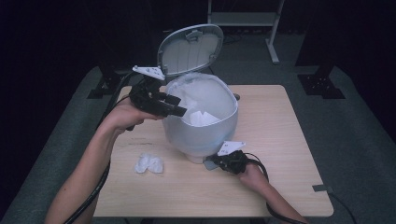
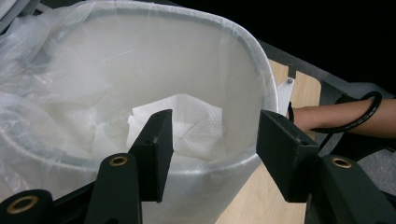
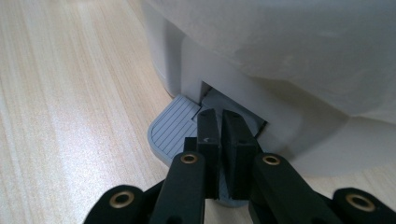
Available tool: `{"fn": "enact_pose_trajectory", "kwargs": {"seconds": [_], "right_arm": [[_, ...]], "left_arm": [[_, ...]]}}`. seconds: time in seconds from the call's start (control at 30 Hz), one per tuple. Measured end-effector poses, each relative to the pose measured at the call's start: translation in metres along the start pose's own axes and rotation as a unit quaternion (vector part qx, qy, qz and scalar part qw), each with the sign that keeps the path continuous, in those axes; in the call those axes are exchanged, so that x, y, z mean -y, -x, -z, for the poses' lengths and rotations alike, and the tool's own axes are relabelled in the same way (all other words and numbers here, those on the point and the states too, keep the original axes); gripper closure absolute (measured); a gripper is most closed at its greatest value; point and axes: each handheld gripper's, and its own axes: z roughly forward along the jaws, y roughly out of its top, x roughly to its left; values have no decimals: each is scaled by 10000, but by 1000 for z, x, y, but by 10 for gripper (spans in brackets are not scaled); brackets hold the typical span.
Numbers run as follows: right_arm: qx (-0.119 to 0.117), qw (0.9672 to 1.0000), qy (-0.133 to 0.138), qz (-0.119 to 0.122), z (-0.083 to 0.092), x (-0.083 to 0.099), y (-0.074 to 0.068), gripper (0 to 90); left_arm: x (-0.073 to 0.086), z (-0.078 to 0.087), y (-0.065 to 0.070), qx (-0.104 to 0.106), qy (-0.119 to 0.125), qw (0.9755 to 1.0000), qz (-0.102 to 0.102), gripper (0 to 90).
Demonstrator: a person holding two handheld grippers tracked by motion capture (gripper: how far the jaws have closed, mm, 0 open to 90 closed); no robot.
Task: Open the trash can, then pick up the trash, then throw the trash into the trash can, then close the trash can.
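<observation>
In the high view, a white pedal bin (image 1: 201,126) is seen standing on a light wooden table (image 1: 280,154), its lid (image 1: 190,49) tilted up and back. The left gripper (image 1: 180,106) is held at the bin's rim on the person's left, its jaws spread apart and reaching over the opening, with the left hand (image 1: 126,114) raised and the forearm sloping up from the near table edge. A crumpled white paper (image 1: 149,164) is seen below that gripper on the tabletop, well apart from it, with bare table around it. The right gripper (image 1: 215,162) is laid low at the foot of the bin, the right hand (image 1: 252,175) resting near the table surface.

In the left gripper view, both black jaws are seen wide apart with nothing between them. Beyond them the bin's plastic liner (image 2: 51,93) is draped over the rim, and folded white tissue (image 2: 187,121) is seen lying inside, ahead of the jaw tips. Open room is left between the jaws and the rim.

In the right gripper view, the jaws are pressed together, closed on nothing, and their tips are set on the grey ribbed pedal (image 3: 175,128) at the bin's base. Bare wood is seen to the jaws' left.
</observation>
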Motion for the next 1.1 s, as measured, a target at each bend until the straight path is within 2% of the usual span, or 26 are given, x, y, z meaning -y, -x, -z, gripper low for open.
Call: {"fn": "enact_pose_trajectory", "kwargs": {"seconds": [0.37,0.53,0.8,1.1], "right_arm": [[4,10000,-4,-23,0,0,0,856],[13,10000,7,-15,0,0,-1,856],[1,10000,4,-29,0,0,-1,857],[25,10000,7,-7,0,0,-1,856]], "left_arm": [[19,10,-3,-64,90,9999,93,419],[30,20,-3,-98,209,9996,164,411],[45,32,-3,-180,296,9992,177,395],[64,38,-1,-269,257,9992,143,385]]}}
